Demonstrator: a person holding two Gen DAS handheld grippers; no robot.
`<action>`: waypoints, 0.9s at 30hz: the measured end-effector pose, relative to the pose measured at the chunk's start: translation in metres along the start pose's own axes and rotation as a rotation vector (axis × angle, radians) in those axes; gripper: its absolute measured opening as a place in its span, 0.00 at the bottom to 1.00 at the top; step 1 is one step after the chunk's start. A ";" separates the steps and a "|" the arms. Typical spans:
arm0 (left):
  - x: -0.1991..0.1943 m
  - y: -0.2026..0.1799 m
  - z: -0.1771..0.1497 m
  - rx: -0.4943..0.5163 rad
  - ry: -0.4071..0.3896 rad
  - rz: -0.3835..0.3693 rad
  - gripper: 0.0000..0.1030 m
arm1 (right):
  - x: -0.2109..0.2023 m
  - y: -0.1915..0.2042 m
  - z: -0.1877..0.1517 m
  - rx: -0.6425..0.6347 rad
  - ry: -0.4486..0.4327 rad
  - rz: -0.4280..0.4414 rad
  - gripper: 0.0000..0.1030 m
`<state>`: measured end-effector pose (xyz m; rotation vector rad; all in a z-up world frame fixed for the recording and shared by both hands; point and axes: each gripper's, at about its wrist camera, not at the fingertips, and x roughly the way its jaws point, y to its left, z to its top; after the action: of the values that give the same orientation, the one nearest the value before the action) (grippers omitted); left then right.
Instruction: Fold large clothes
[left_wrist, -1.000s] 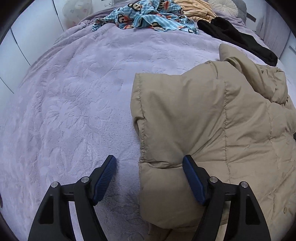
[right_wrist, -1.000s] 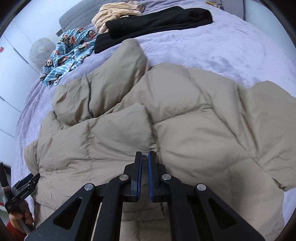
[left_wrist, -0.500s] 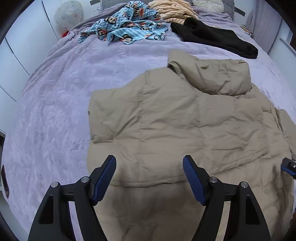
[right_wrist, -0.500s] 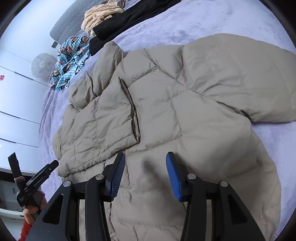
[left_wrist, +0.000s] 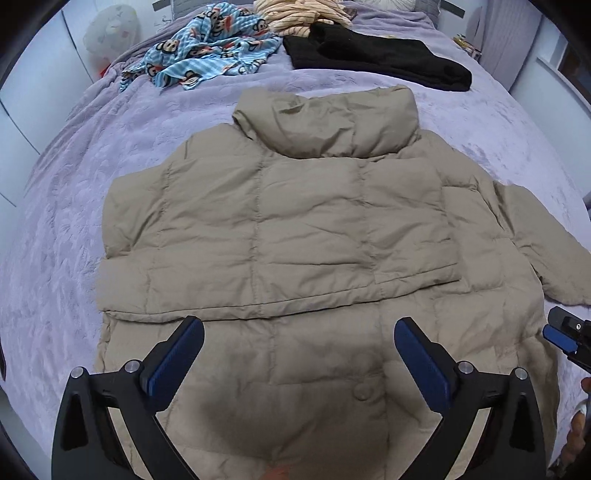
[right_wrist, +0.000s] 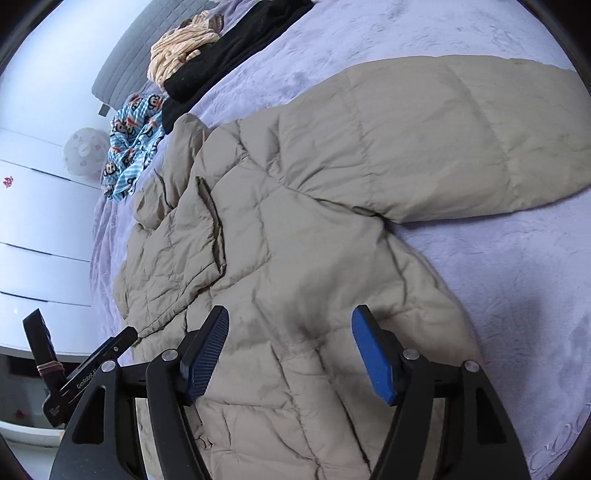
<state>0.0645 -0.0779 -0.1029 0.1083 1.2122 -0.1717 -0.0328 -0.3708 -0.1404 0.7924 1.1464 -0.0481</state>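
Observation:
A large beige puffer jacket (left_wrist: 303, 229) lies flat on the lilac bed, collar at the far end. Its left sleeve is folded across the body; its right sleeve (right_wrist: 443, 140) sticks out sideways. My left gripper (left_wrist: 297, 354) is open and empty, held above the jacket's near hem. My right gripper (right_wrist: 290, 347) is open and empty above the jacket's right side, below the spread sleeve. The right gripper's tip also shows at the right edge of the left wrist view (left_wrist: 565, 332).
The lilac bedspread (left_wrist: 74, 177) surrounds the jacket. At the head of the bed lie a blue monkey-print cloth (left_wrist: 207, 66), a striped cream garment (left_wrist: 295, 14) and a black garment (left_wrist: 376, 59). White wardrobe doors (right_wrist: 33, 221) stand on the left.
The right gripper let go of the jacket and opened wide. Both grippers pulled back toward the near hem, so the jacket now shows whole with its left sleeve folded over.

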 end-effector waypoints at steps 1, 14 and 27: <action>0.001 -0.009 0.001 0.016 0.004 -0.007 1.00 | -0.003 -0.008 0.002 0.017 -0.007 0.004 0.72; 0.016 -0.092 0.007 0.125 0.050 -0.063 1.00 | -0.065 -0.132 0.031 0.337 -0.203 0.069 1.00; 0.033 -0.114 0.002 0.144 0.114 -0.082 1.00 | -0.099 -0.262 0.056 0.721 -0.449 0.206 1.00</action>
<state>0.0563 -0.1923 -0.1318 0.1957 1.3186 -0.3285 -0.1419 -0.6309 -0.1891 1.4486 0.5995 -0.4645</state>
